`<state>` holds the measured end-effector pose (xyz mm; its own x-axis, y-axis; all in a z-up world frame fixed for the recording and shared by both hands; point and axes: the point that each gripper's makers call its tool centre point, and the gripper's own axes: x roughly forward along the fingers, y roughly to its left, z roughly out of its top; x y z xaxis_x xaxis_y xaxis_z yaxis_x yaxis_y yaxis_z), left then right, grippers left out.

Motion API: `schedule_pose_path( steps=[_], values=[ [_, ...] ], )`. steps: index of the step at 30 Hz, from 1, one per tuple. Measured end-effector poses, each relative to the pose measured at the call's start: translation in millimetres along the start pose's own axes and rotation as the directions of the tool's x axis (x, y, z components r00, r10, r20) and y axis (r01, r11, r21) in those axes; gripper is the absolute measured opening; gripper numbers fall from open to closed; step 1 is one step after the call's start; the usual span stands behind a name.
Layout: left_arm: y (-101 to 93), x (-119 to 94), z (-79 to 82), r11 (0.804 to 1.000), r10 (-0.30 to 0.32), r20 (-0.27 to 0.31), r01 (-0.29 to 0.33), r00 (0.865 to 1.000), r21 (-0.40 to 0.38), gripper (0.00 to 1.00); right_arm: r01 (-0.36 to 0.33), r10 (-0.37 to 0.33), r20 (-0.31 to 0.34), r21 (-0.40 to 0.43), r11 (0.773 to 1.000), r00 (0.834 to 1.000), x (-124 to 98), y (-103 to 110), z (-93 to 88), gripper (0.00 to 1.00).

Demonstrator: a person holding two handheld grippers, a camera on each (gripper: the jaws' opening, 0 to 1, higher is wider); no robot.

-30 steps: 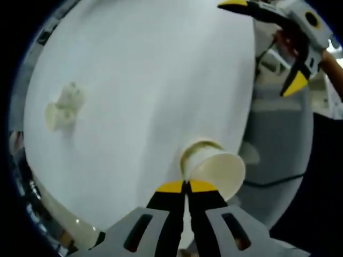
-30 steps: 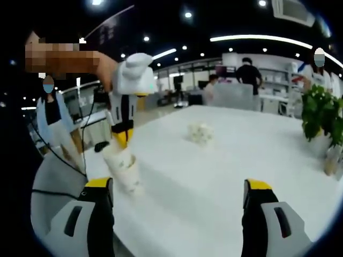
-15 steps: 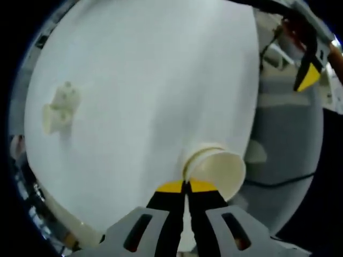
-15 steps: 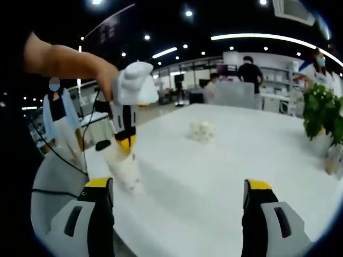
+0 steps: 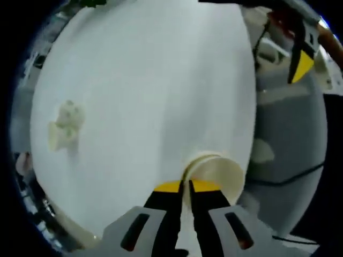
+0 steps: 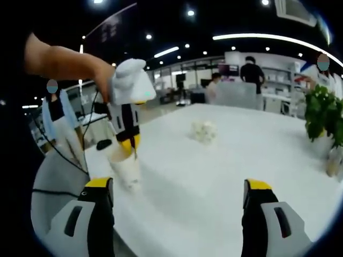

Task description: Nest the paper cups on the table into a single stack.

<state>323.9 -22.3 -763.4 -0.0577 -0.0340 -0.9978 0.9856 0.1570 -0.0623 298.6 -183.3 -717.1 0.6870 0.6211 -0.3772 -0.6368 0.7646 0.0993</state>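
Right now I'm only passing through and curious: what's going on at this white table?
A person is stacking paper cups with two handheld grippers. The left gripper is shut on the rim of a paper cup standing near the table edge. The right gripper is open and holds nothing. A second cup, printed, lies on its side farther across the table.

Bright office (grey floor (image 5: 284,123))

Paper cup (image 6: 124,168) now upright on table (image 6: 214,176)
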Motion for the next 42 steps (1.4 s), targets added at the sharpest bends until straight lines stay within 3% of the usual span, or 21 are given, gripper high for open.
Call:
schedule_pose_path(
  steps=[4, 7, 12, 16, 18, 19, 21, 23, 25, 28, 29, 31, 32, 33, 35, 36, 38, 40, 42],
  values=[
    [-1.7, -2.3, 1.7, 1.000, -0.004, 0.046, 0.004, 0.999, 0.002, 0.20, -0.007, 0.007, -0.004, -0.004, 1.000, 1.000, 1.2, 1.6, 0.3, 0.99],
    [0.8, -5.5, 7.9, 1.000, -0.001, 0.114, 0.003, 0.993, -0.013, 0.35, -0.008, 0.008, -0.004, -0.007, 1.000, 1.000, 2.6, 1.2, 2.5, 0.99],
    [-0.6, -14.0, 12.1, 0.999, -0.023, 0.210, 0.032, 0.977, -0.039, 0.49, -0.012, 0.012, 0.000, -0.014, 1.000, 1.000, 5.6, 2.1, 8.5, 0.99],
    [8.7, -22.8, 13.6, 0.998, 0.022, 0.308, -0.001, 0.951, -0.068, 0.66, -0.012, 0.013, 0.007, -0.020, 1.000, 1.000, 6.8, 0.7, 12.5, 1.00],
    [20.5, -29.5, 14.5, 0.996, 0.069, 0.387, -0.041, 0.920, -0.081, 0.73, -0.011, 0.011, 0.010, -0.022, 1.000, 1.000, 7.0, 0.5, 14.5, 1.00],
    [30.9, -33.7, 15.8, 0.993, 0.116, 0.451, -0.087, 0.885, -0.086, 0.78, -0.010, 0.010, 0.013, -0.023, 1.000, 1.000, 7.7, -0.5, 15.1, 1.00],
    [41.6, -35.8, 2.8, 0.983, 0.165, 0.468, -0.107, 0.868, -0.148, 0.86, -0.004, 0.005, 0.019, -0.032, 0.999, 1.000, 8.7, -2.3, 16.4, 1.00],
    [50.8, -39.6, -9.2, 0.974, 0.202, 0.497, -0.121, 0.844, -0.191, 0.87, 0.000, 0.001, 0.020, -0.038, 0.999, 1.000, 9.4, -2.7, 17.3, 1.00],
    [59.5, -45.3, -15.7, 0.966, 0.242, 0.543, -0.146, 0.804, -0.215, 0.88, 0.001, 0.000, 0.021, -0.044, 0.999, 1.000, 10.5, -3.6, 17.7, 1.00],
    [68.5, -53.9, -38.3, 0.939, 0.297, 0.582, -0.123, 0.757, -0.320, 0.91, 0.015, -0.012, 0.052, -0.051, 0.999, 0.999, 10.8, -7.0, 25.8, 1.00],
    [71.1, -58.0, -42.5, 0.935, 0.315, 0.600, -0.130, 0.735, -0.331, 0.93, 0.016, -0.013, 0.050, -0.056, 0.998, 0.999, 10.8, -7.7, 25.7, 1.00],
    [78.8, -67.3, -54.4, 0.912, 0.376, 0.631, -0.151, 0.679, -0.380, 0.97, 0.017, -0.014, 0.045, -0.066, 0.998, 0.999, 12.8, -10.1, 26.5, 1.00],
    [79.2, -69.9, -59.3, 0.904, 0.393, 0.641, -0.152, 0.659, -0.399, 0.98, 0.018, -0.015, 0.047, -0.068, 0.998, 0.999, 13.6, -11.0, 27.3, 1.00],
    [80.5, -73.6, -66.2, 0.891, 0.419, 0.655, -0.146, 0.628, -0.431, 0.99, 0.021, -0.017, 0.049, -0.072, 0.997, 0.999, 14.7, -12.1, 29.0, 1.00],
    [81.4, -76.8, -75.0, 0.881, 0.438, 0.672, -0.136, 0.597, -0.453, 1.00, 0.025, -0.021, 0.057, -0.070, 0.997, 0.998, 15.7, -13.5, 31.5, 1.00],
    [83.2, -82.0, -83.1, 0.868, 0.474, 0.674, -0.172, 0.567, -0.466, 1.00, 0.029, -0.024, 0.071, -0.068, 0.997, 0.997, 16.2, -14.5, 34.5, 1.00],
    [80.1, -84.8, -94.7, 0.852, 0.505, 0.678, -0.183, 0.535, -0.490, 1.00, 0.040, -0.035, 0.082, -0.065, 0.997, 0.996, 17.5, -18.4, 37.7, 1.00],
    [80.1, -84.3, -106.2, 0.832, 0.524, 0.681, -0.135, 0.512, -0.539, 1.00, 0.051, -0.045, 0.090, -0.065, 0.997, 0.995, 18.0, -21.1, 41.1, 1.00],
    [76.5, -83.3, -115.4, 0.828, 0.530, 0.690, -0.122, 0.494, -0.548, 1.00, 0.054, -0.048, 0.092, -0.069, 0.996, 0.995, 17.9, -22.9, 41.4, 1.00]
  ],
)
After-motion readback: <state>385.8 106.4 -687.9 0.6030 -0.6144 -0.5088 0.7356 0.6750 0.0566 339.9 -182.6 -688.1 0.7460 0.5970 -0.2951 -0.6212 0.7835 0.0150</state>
